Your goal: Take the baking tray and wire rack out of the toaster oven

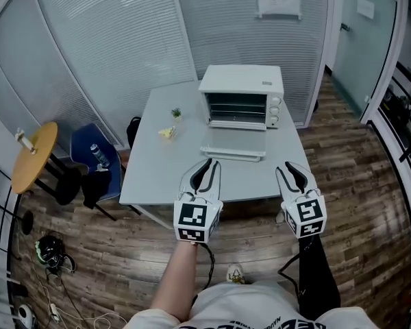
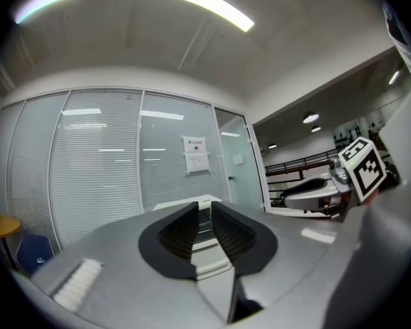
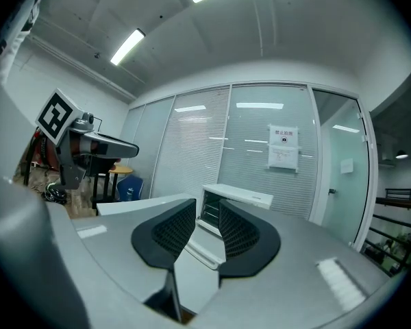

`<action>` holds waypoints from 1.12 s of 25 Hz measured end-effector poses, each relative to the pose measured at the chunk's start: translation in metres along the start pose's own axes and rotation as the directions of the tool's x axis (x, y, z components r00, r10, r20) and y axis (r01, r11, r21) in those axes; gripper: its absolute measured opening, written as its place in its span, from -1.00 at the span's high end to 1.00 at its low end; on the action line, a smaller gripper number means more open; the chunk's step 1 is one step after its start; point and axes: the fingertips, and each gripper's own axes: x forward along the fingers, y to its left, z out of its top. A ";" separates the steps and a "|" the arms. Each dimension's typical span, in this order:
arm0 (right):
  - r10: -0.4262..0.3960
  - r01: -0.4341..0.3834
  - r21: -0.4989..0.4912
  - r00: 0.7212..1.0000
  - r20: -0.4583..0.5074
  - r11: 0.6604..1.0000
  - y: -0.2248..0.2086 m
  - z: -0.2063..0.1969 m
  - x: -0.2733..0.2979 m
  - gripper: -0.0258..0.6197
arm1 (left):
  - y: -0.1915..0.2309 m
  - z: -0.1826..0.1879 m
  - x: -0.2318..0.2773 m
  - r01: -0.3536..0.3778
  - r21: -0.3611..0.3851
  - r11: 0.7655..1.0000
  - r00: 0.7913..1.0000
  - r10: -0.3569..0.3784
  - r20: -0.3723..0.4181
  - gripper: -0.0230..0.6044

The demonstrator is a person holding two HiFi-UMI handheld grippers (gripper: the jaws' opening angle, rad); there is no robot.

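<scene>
Holding left gripper shut and empty, right gripper narrowly parted and empty, over the counter's near edge. Facing oven, lying at 1 o'clock from left, 11 from right, about equally near; rack sitting inside, tray not showing.

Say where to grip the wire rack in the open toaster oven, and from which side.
Grip the wire rack by its front edge, coming level from the front over the dropped door. Only the front of the toaster oven is open, and the rack lies flat, so a level pinch should suit.
</scene>
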 end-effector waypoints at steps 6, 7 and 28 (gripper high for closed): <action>-0.009 0.009 0.016 1.000 -0.014 1.000 -0.001 -0.002 0.042 0.66 | 0.024 -0.005 0.030 0.037 0.001 0.999 0.999 -0.037 0.007 0.72; -0.010 0.011 0.016 1.000 -0.019 1.000 0.000 -0.003 0.048 0.66 | 0.028 -0.006 0.034 0.043 0.000 0.999 0.999 -0.043 0.009 0.69; -0.011 0.013 0.040 0.999 -0.046 0.999 -0.011 -0.020 0.129 0.66 | 0.062 -0.020 0.100 0.101 -0.026 0.995 0.994 -0.100 0.040 0.45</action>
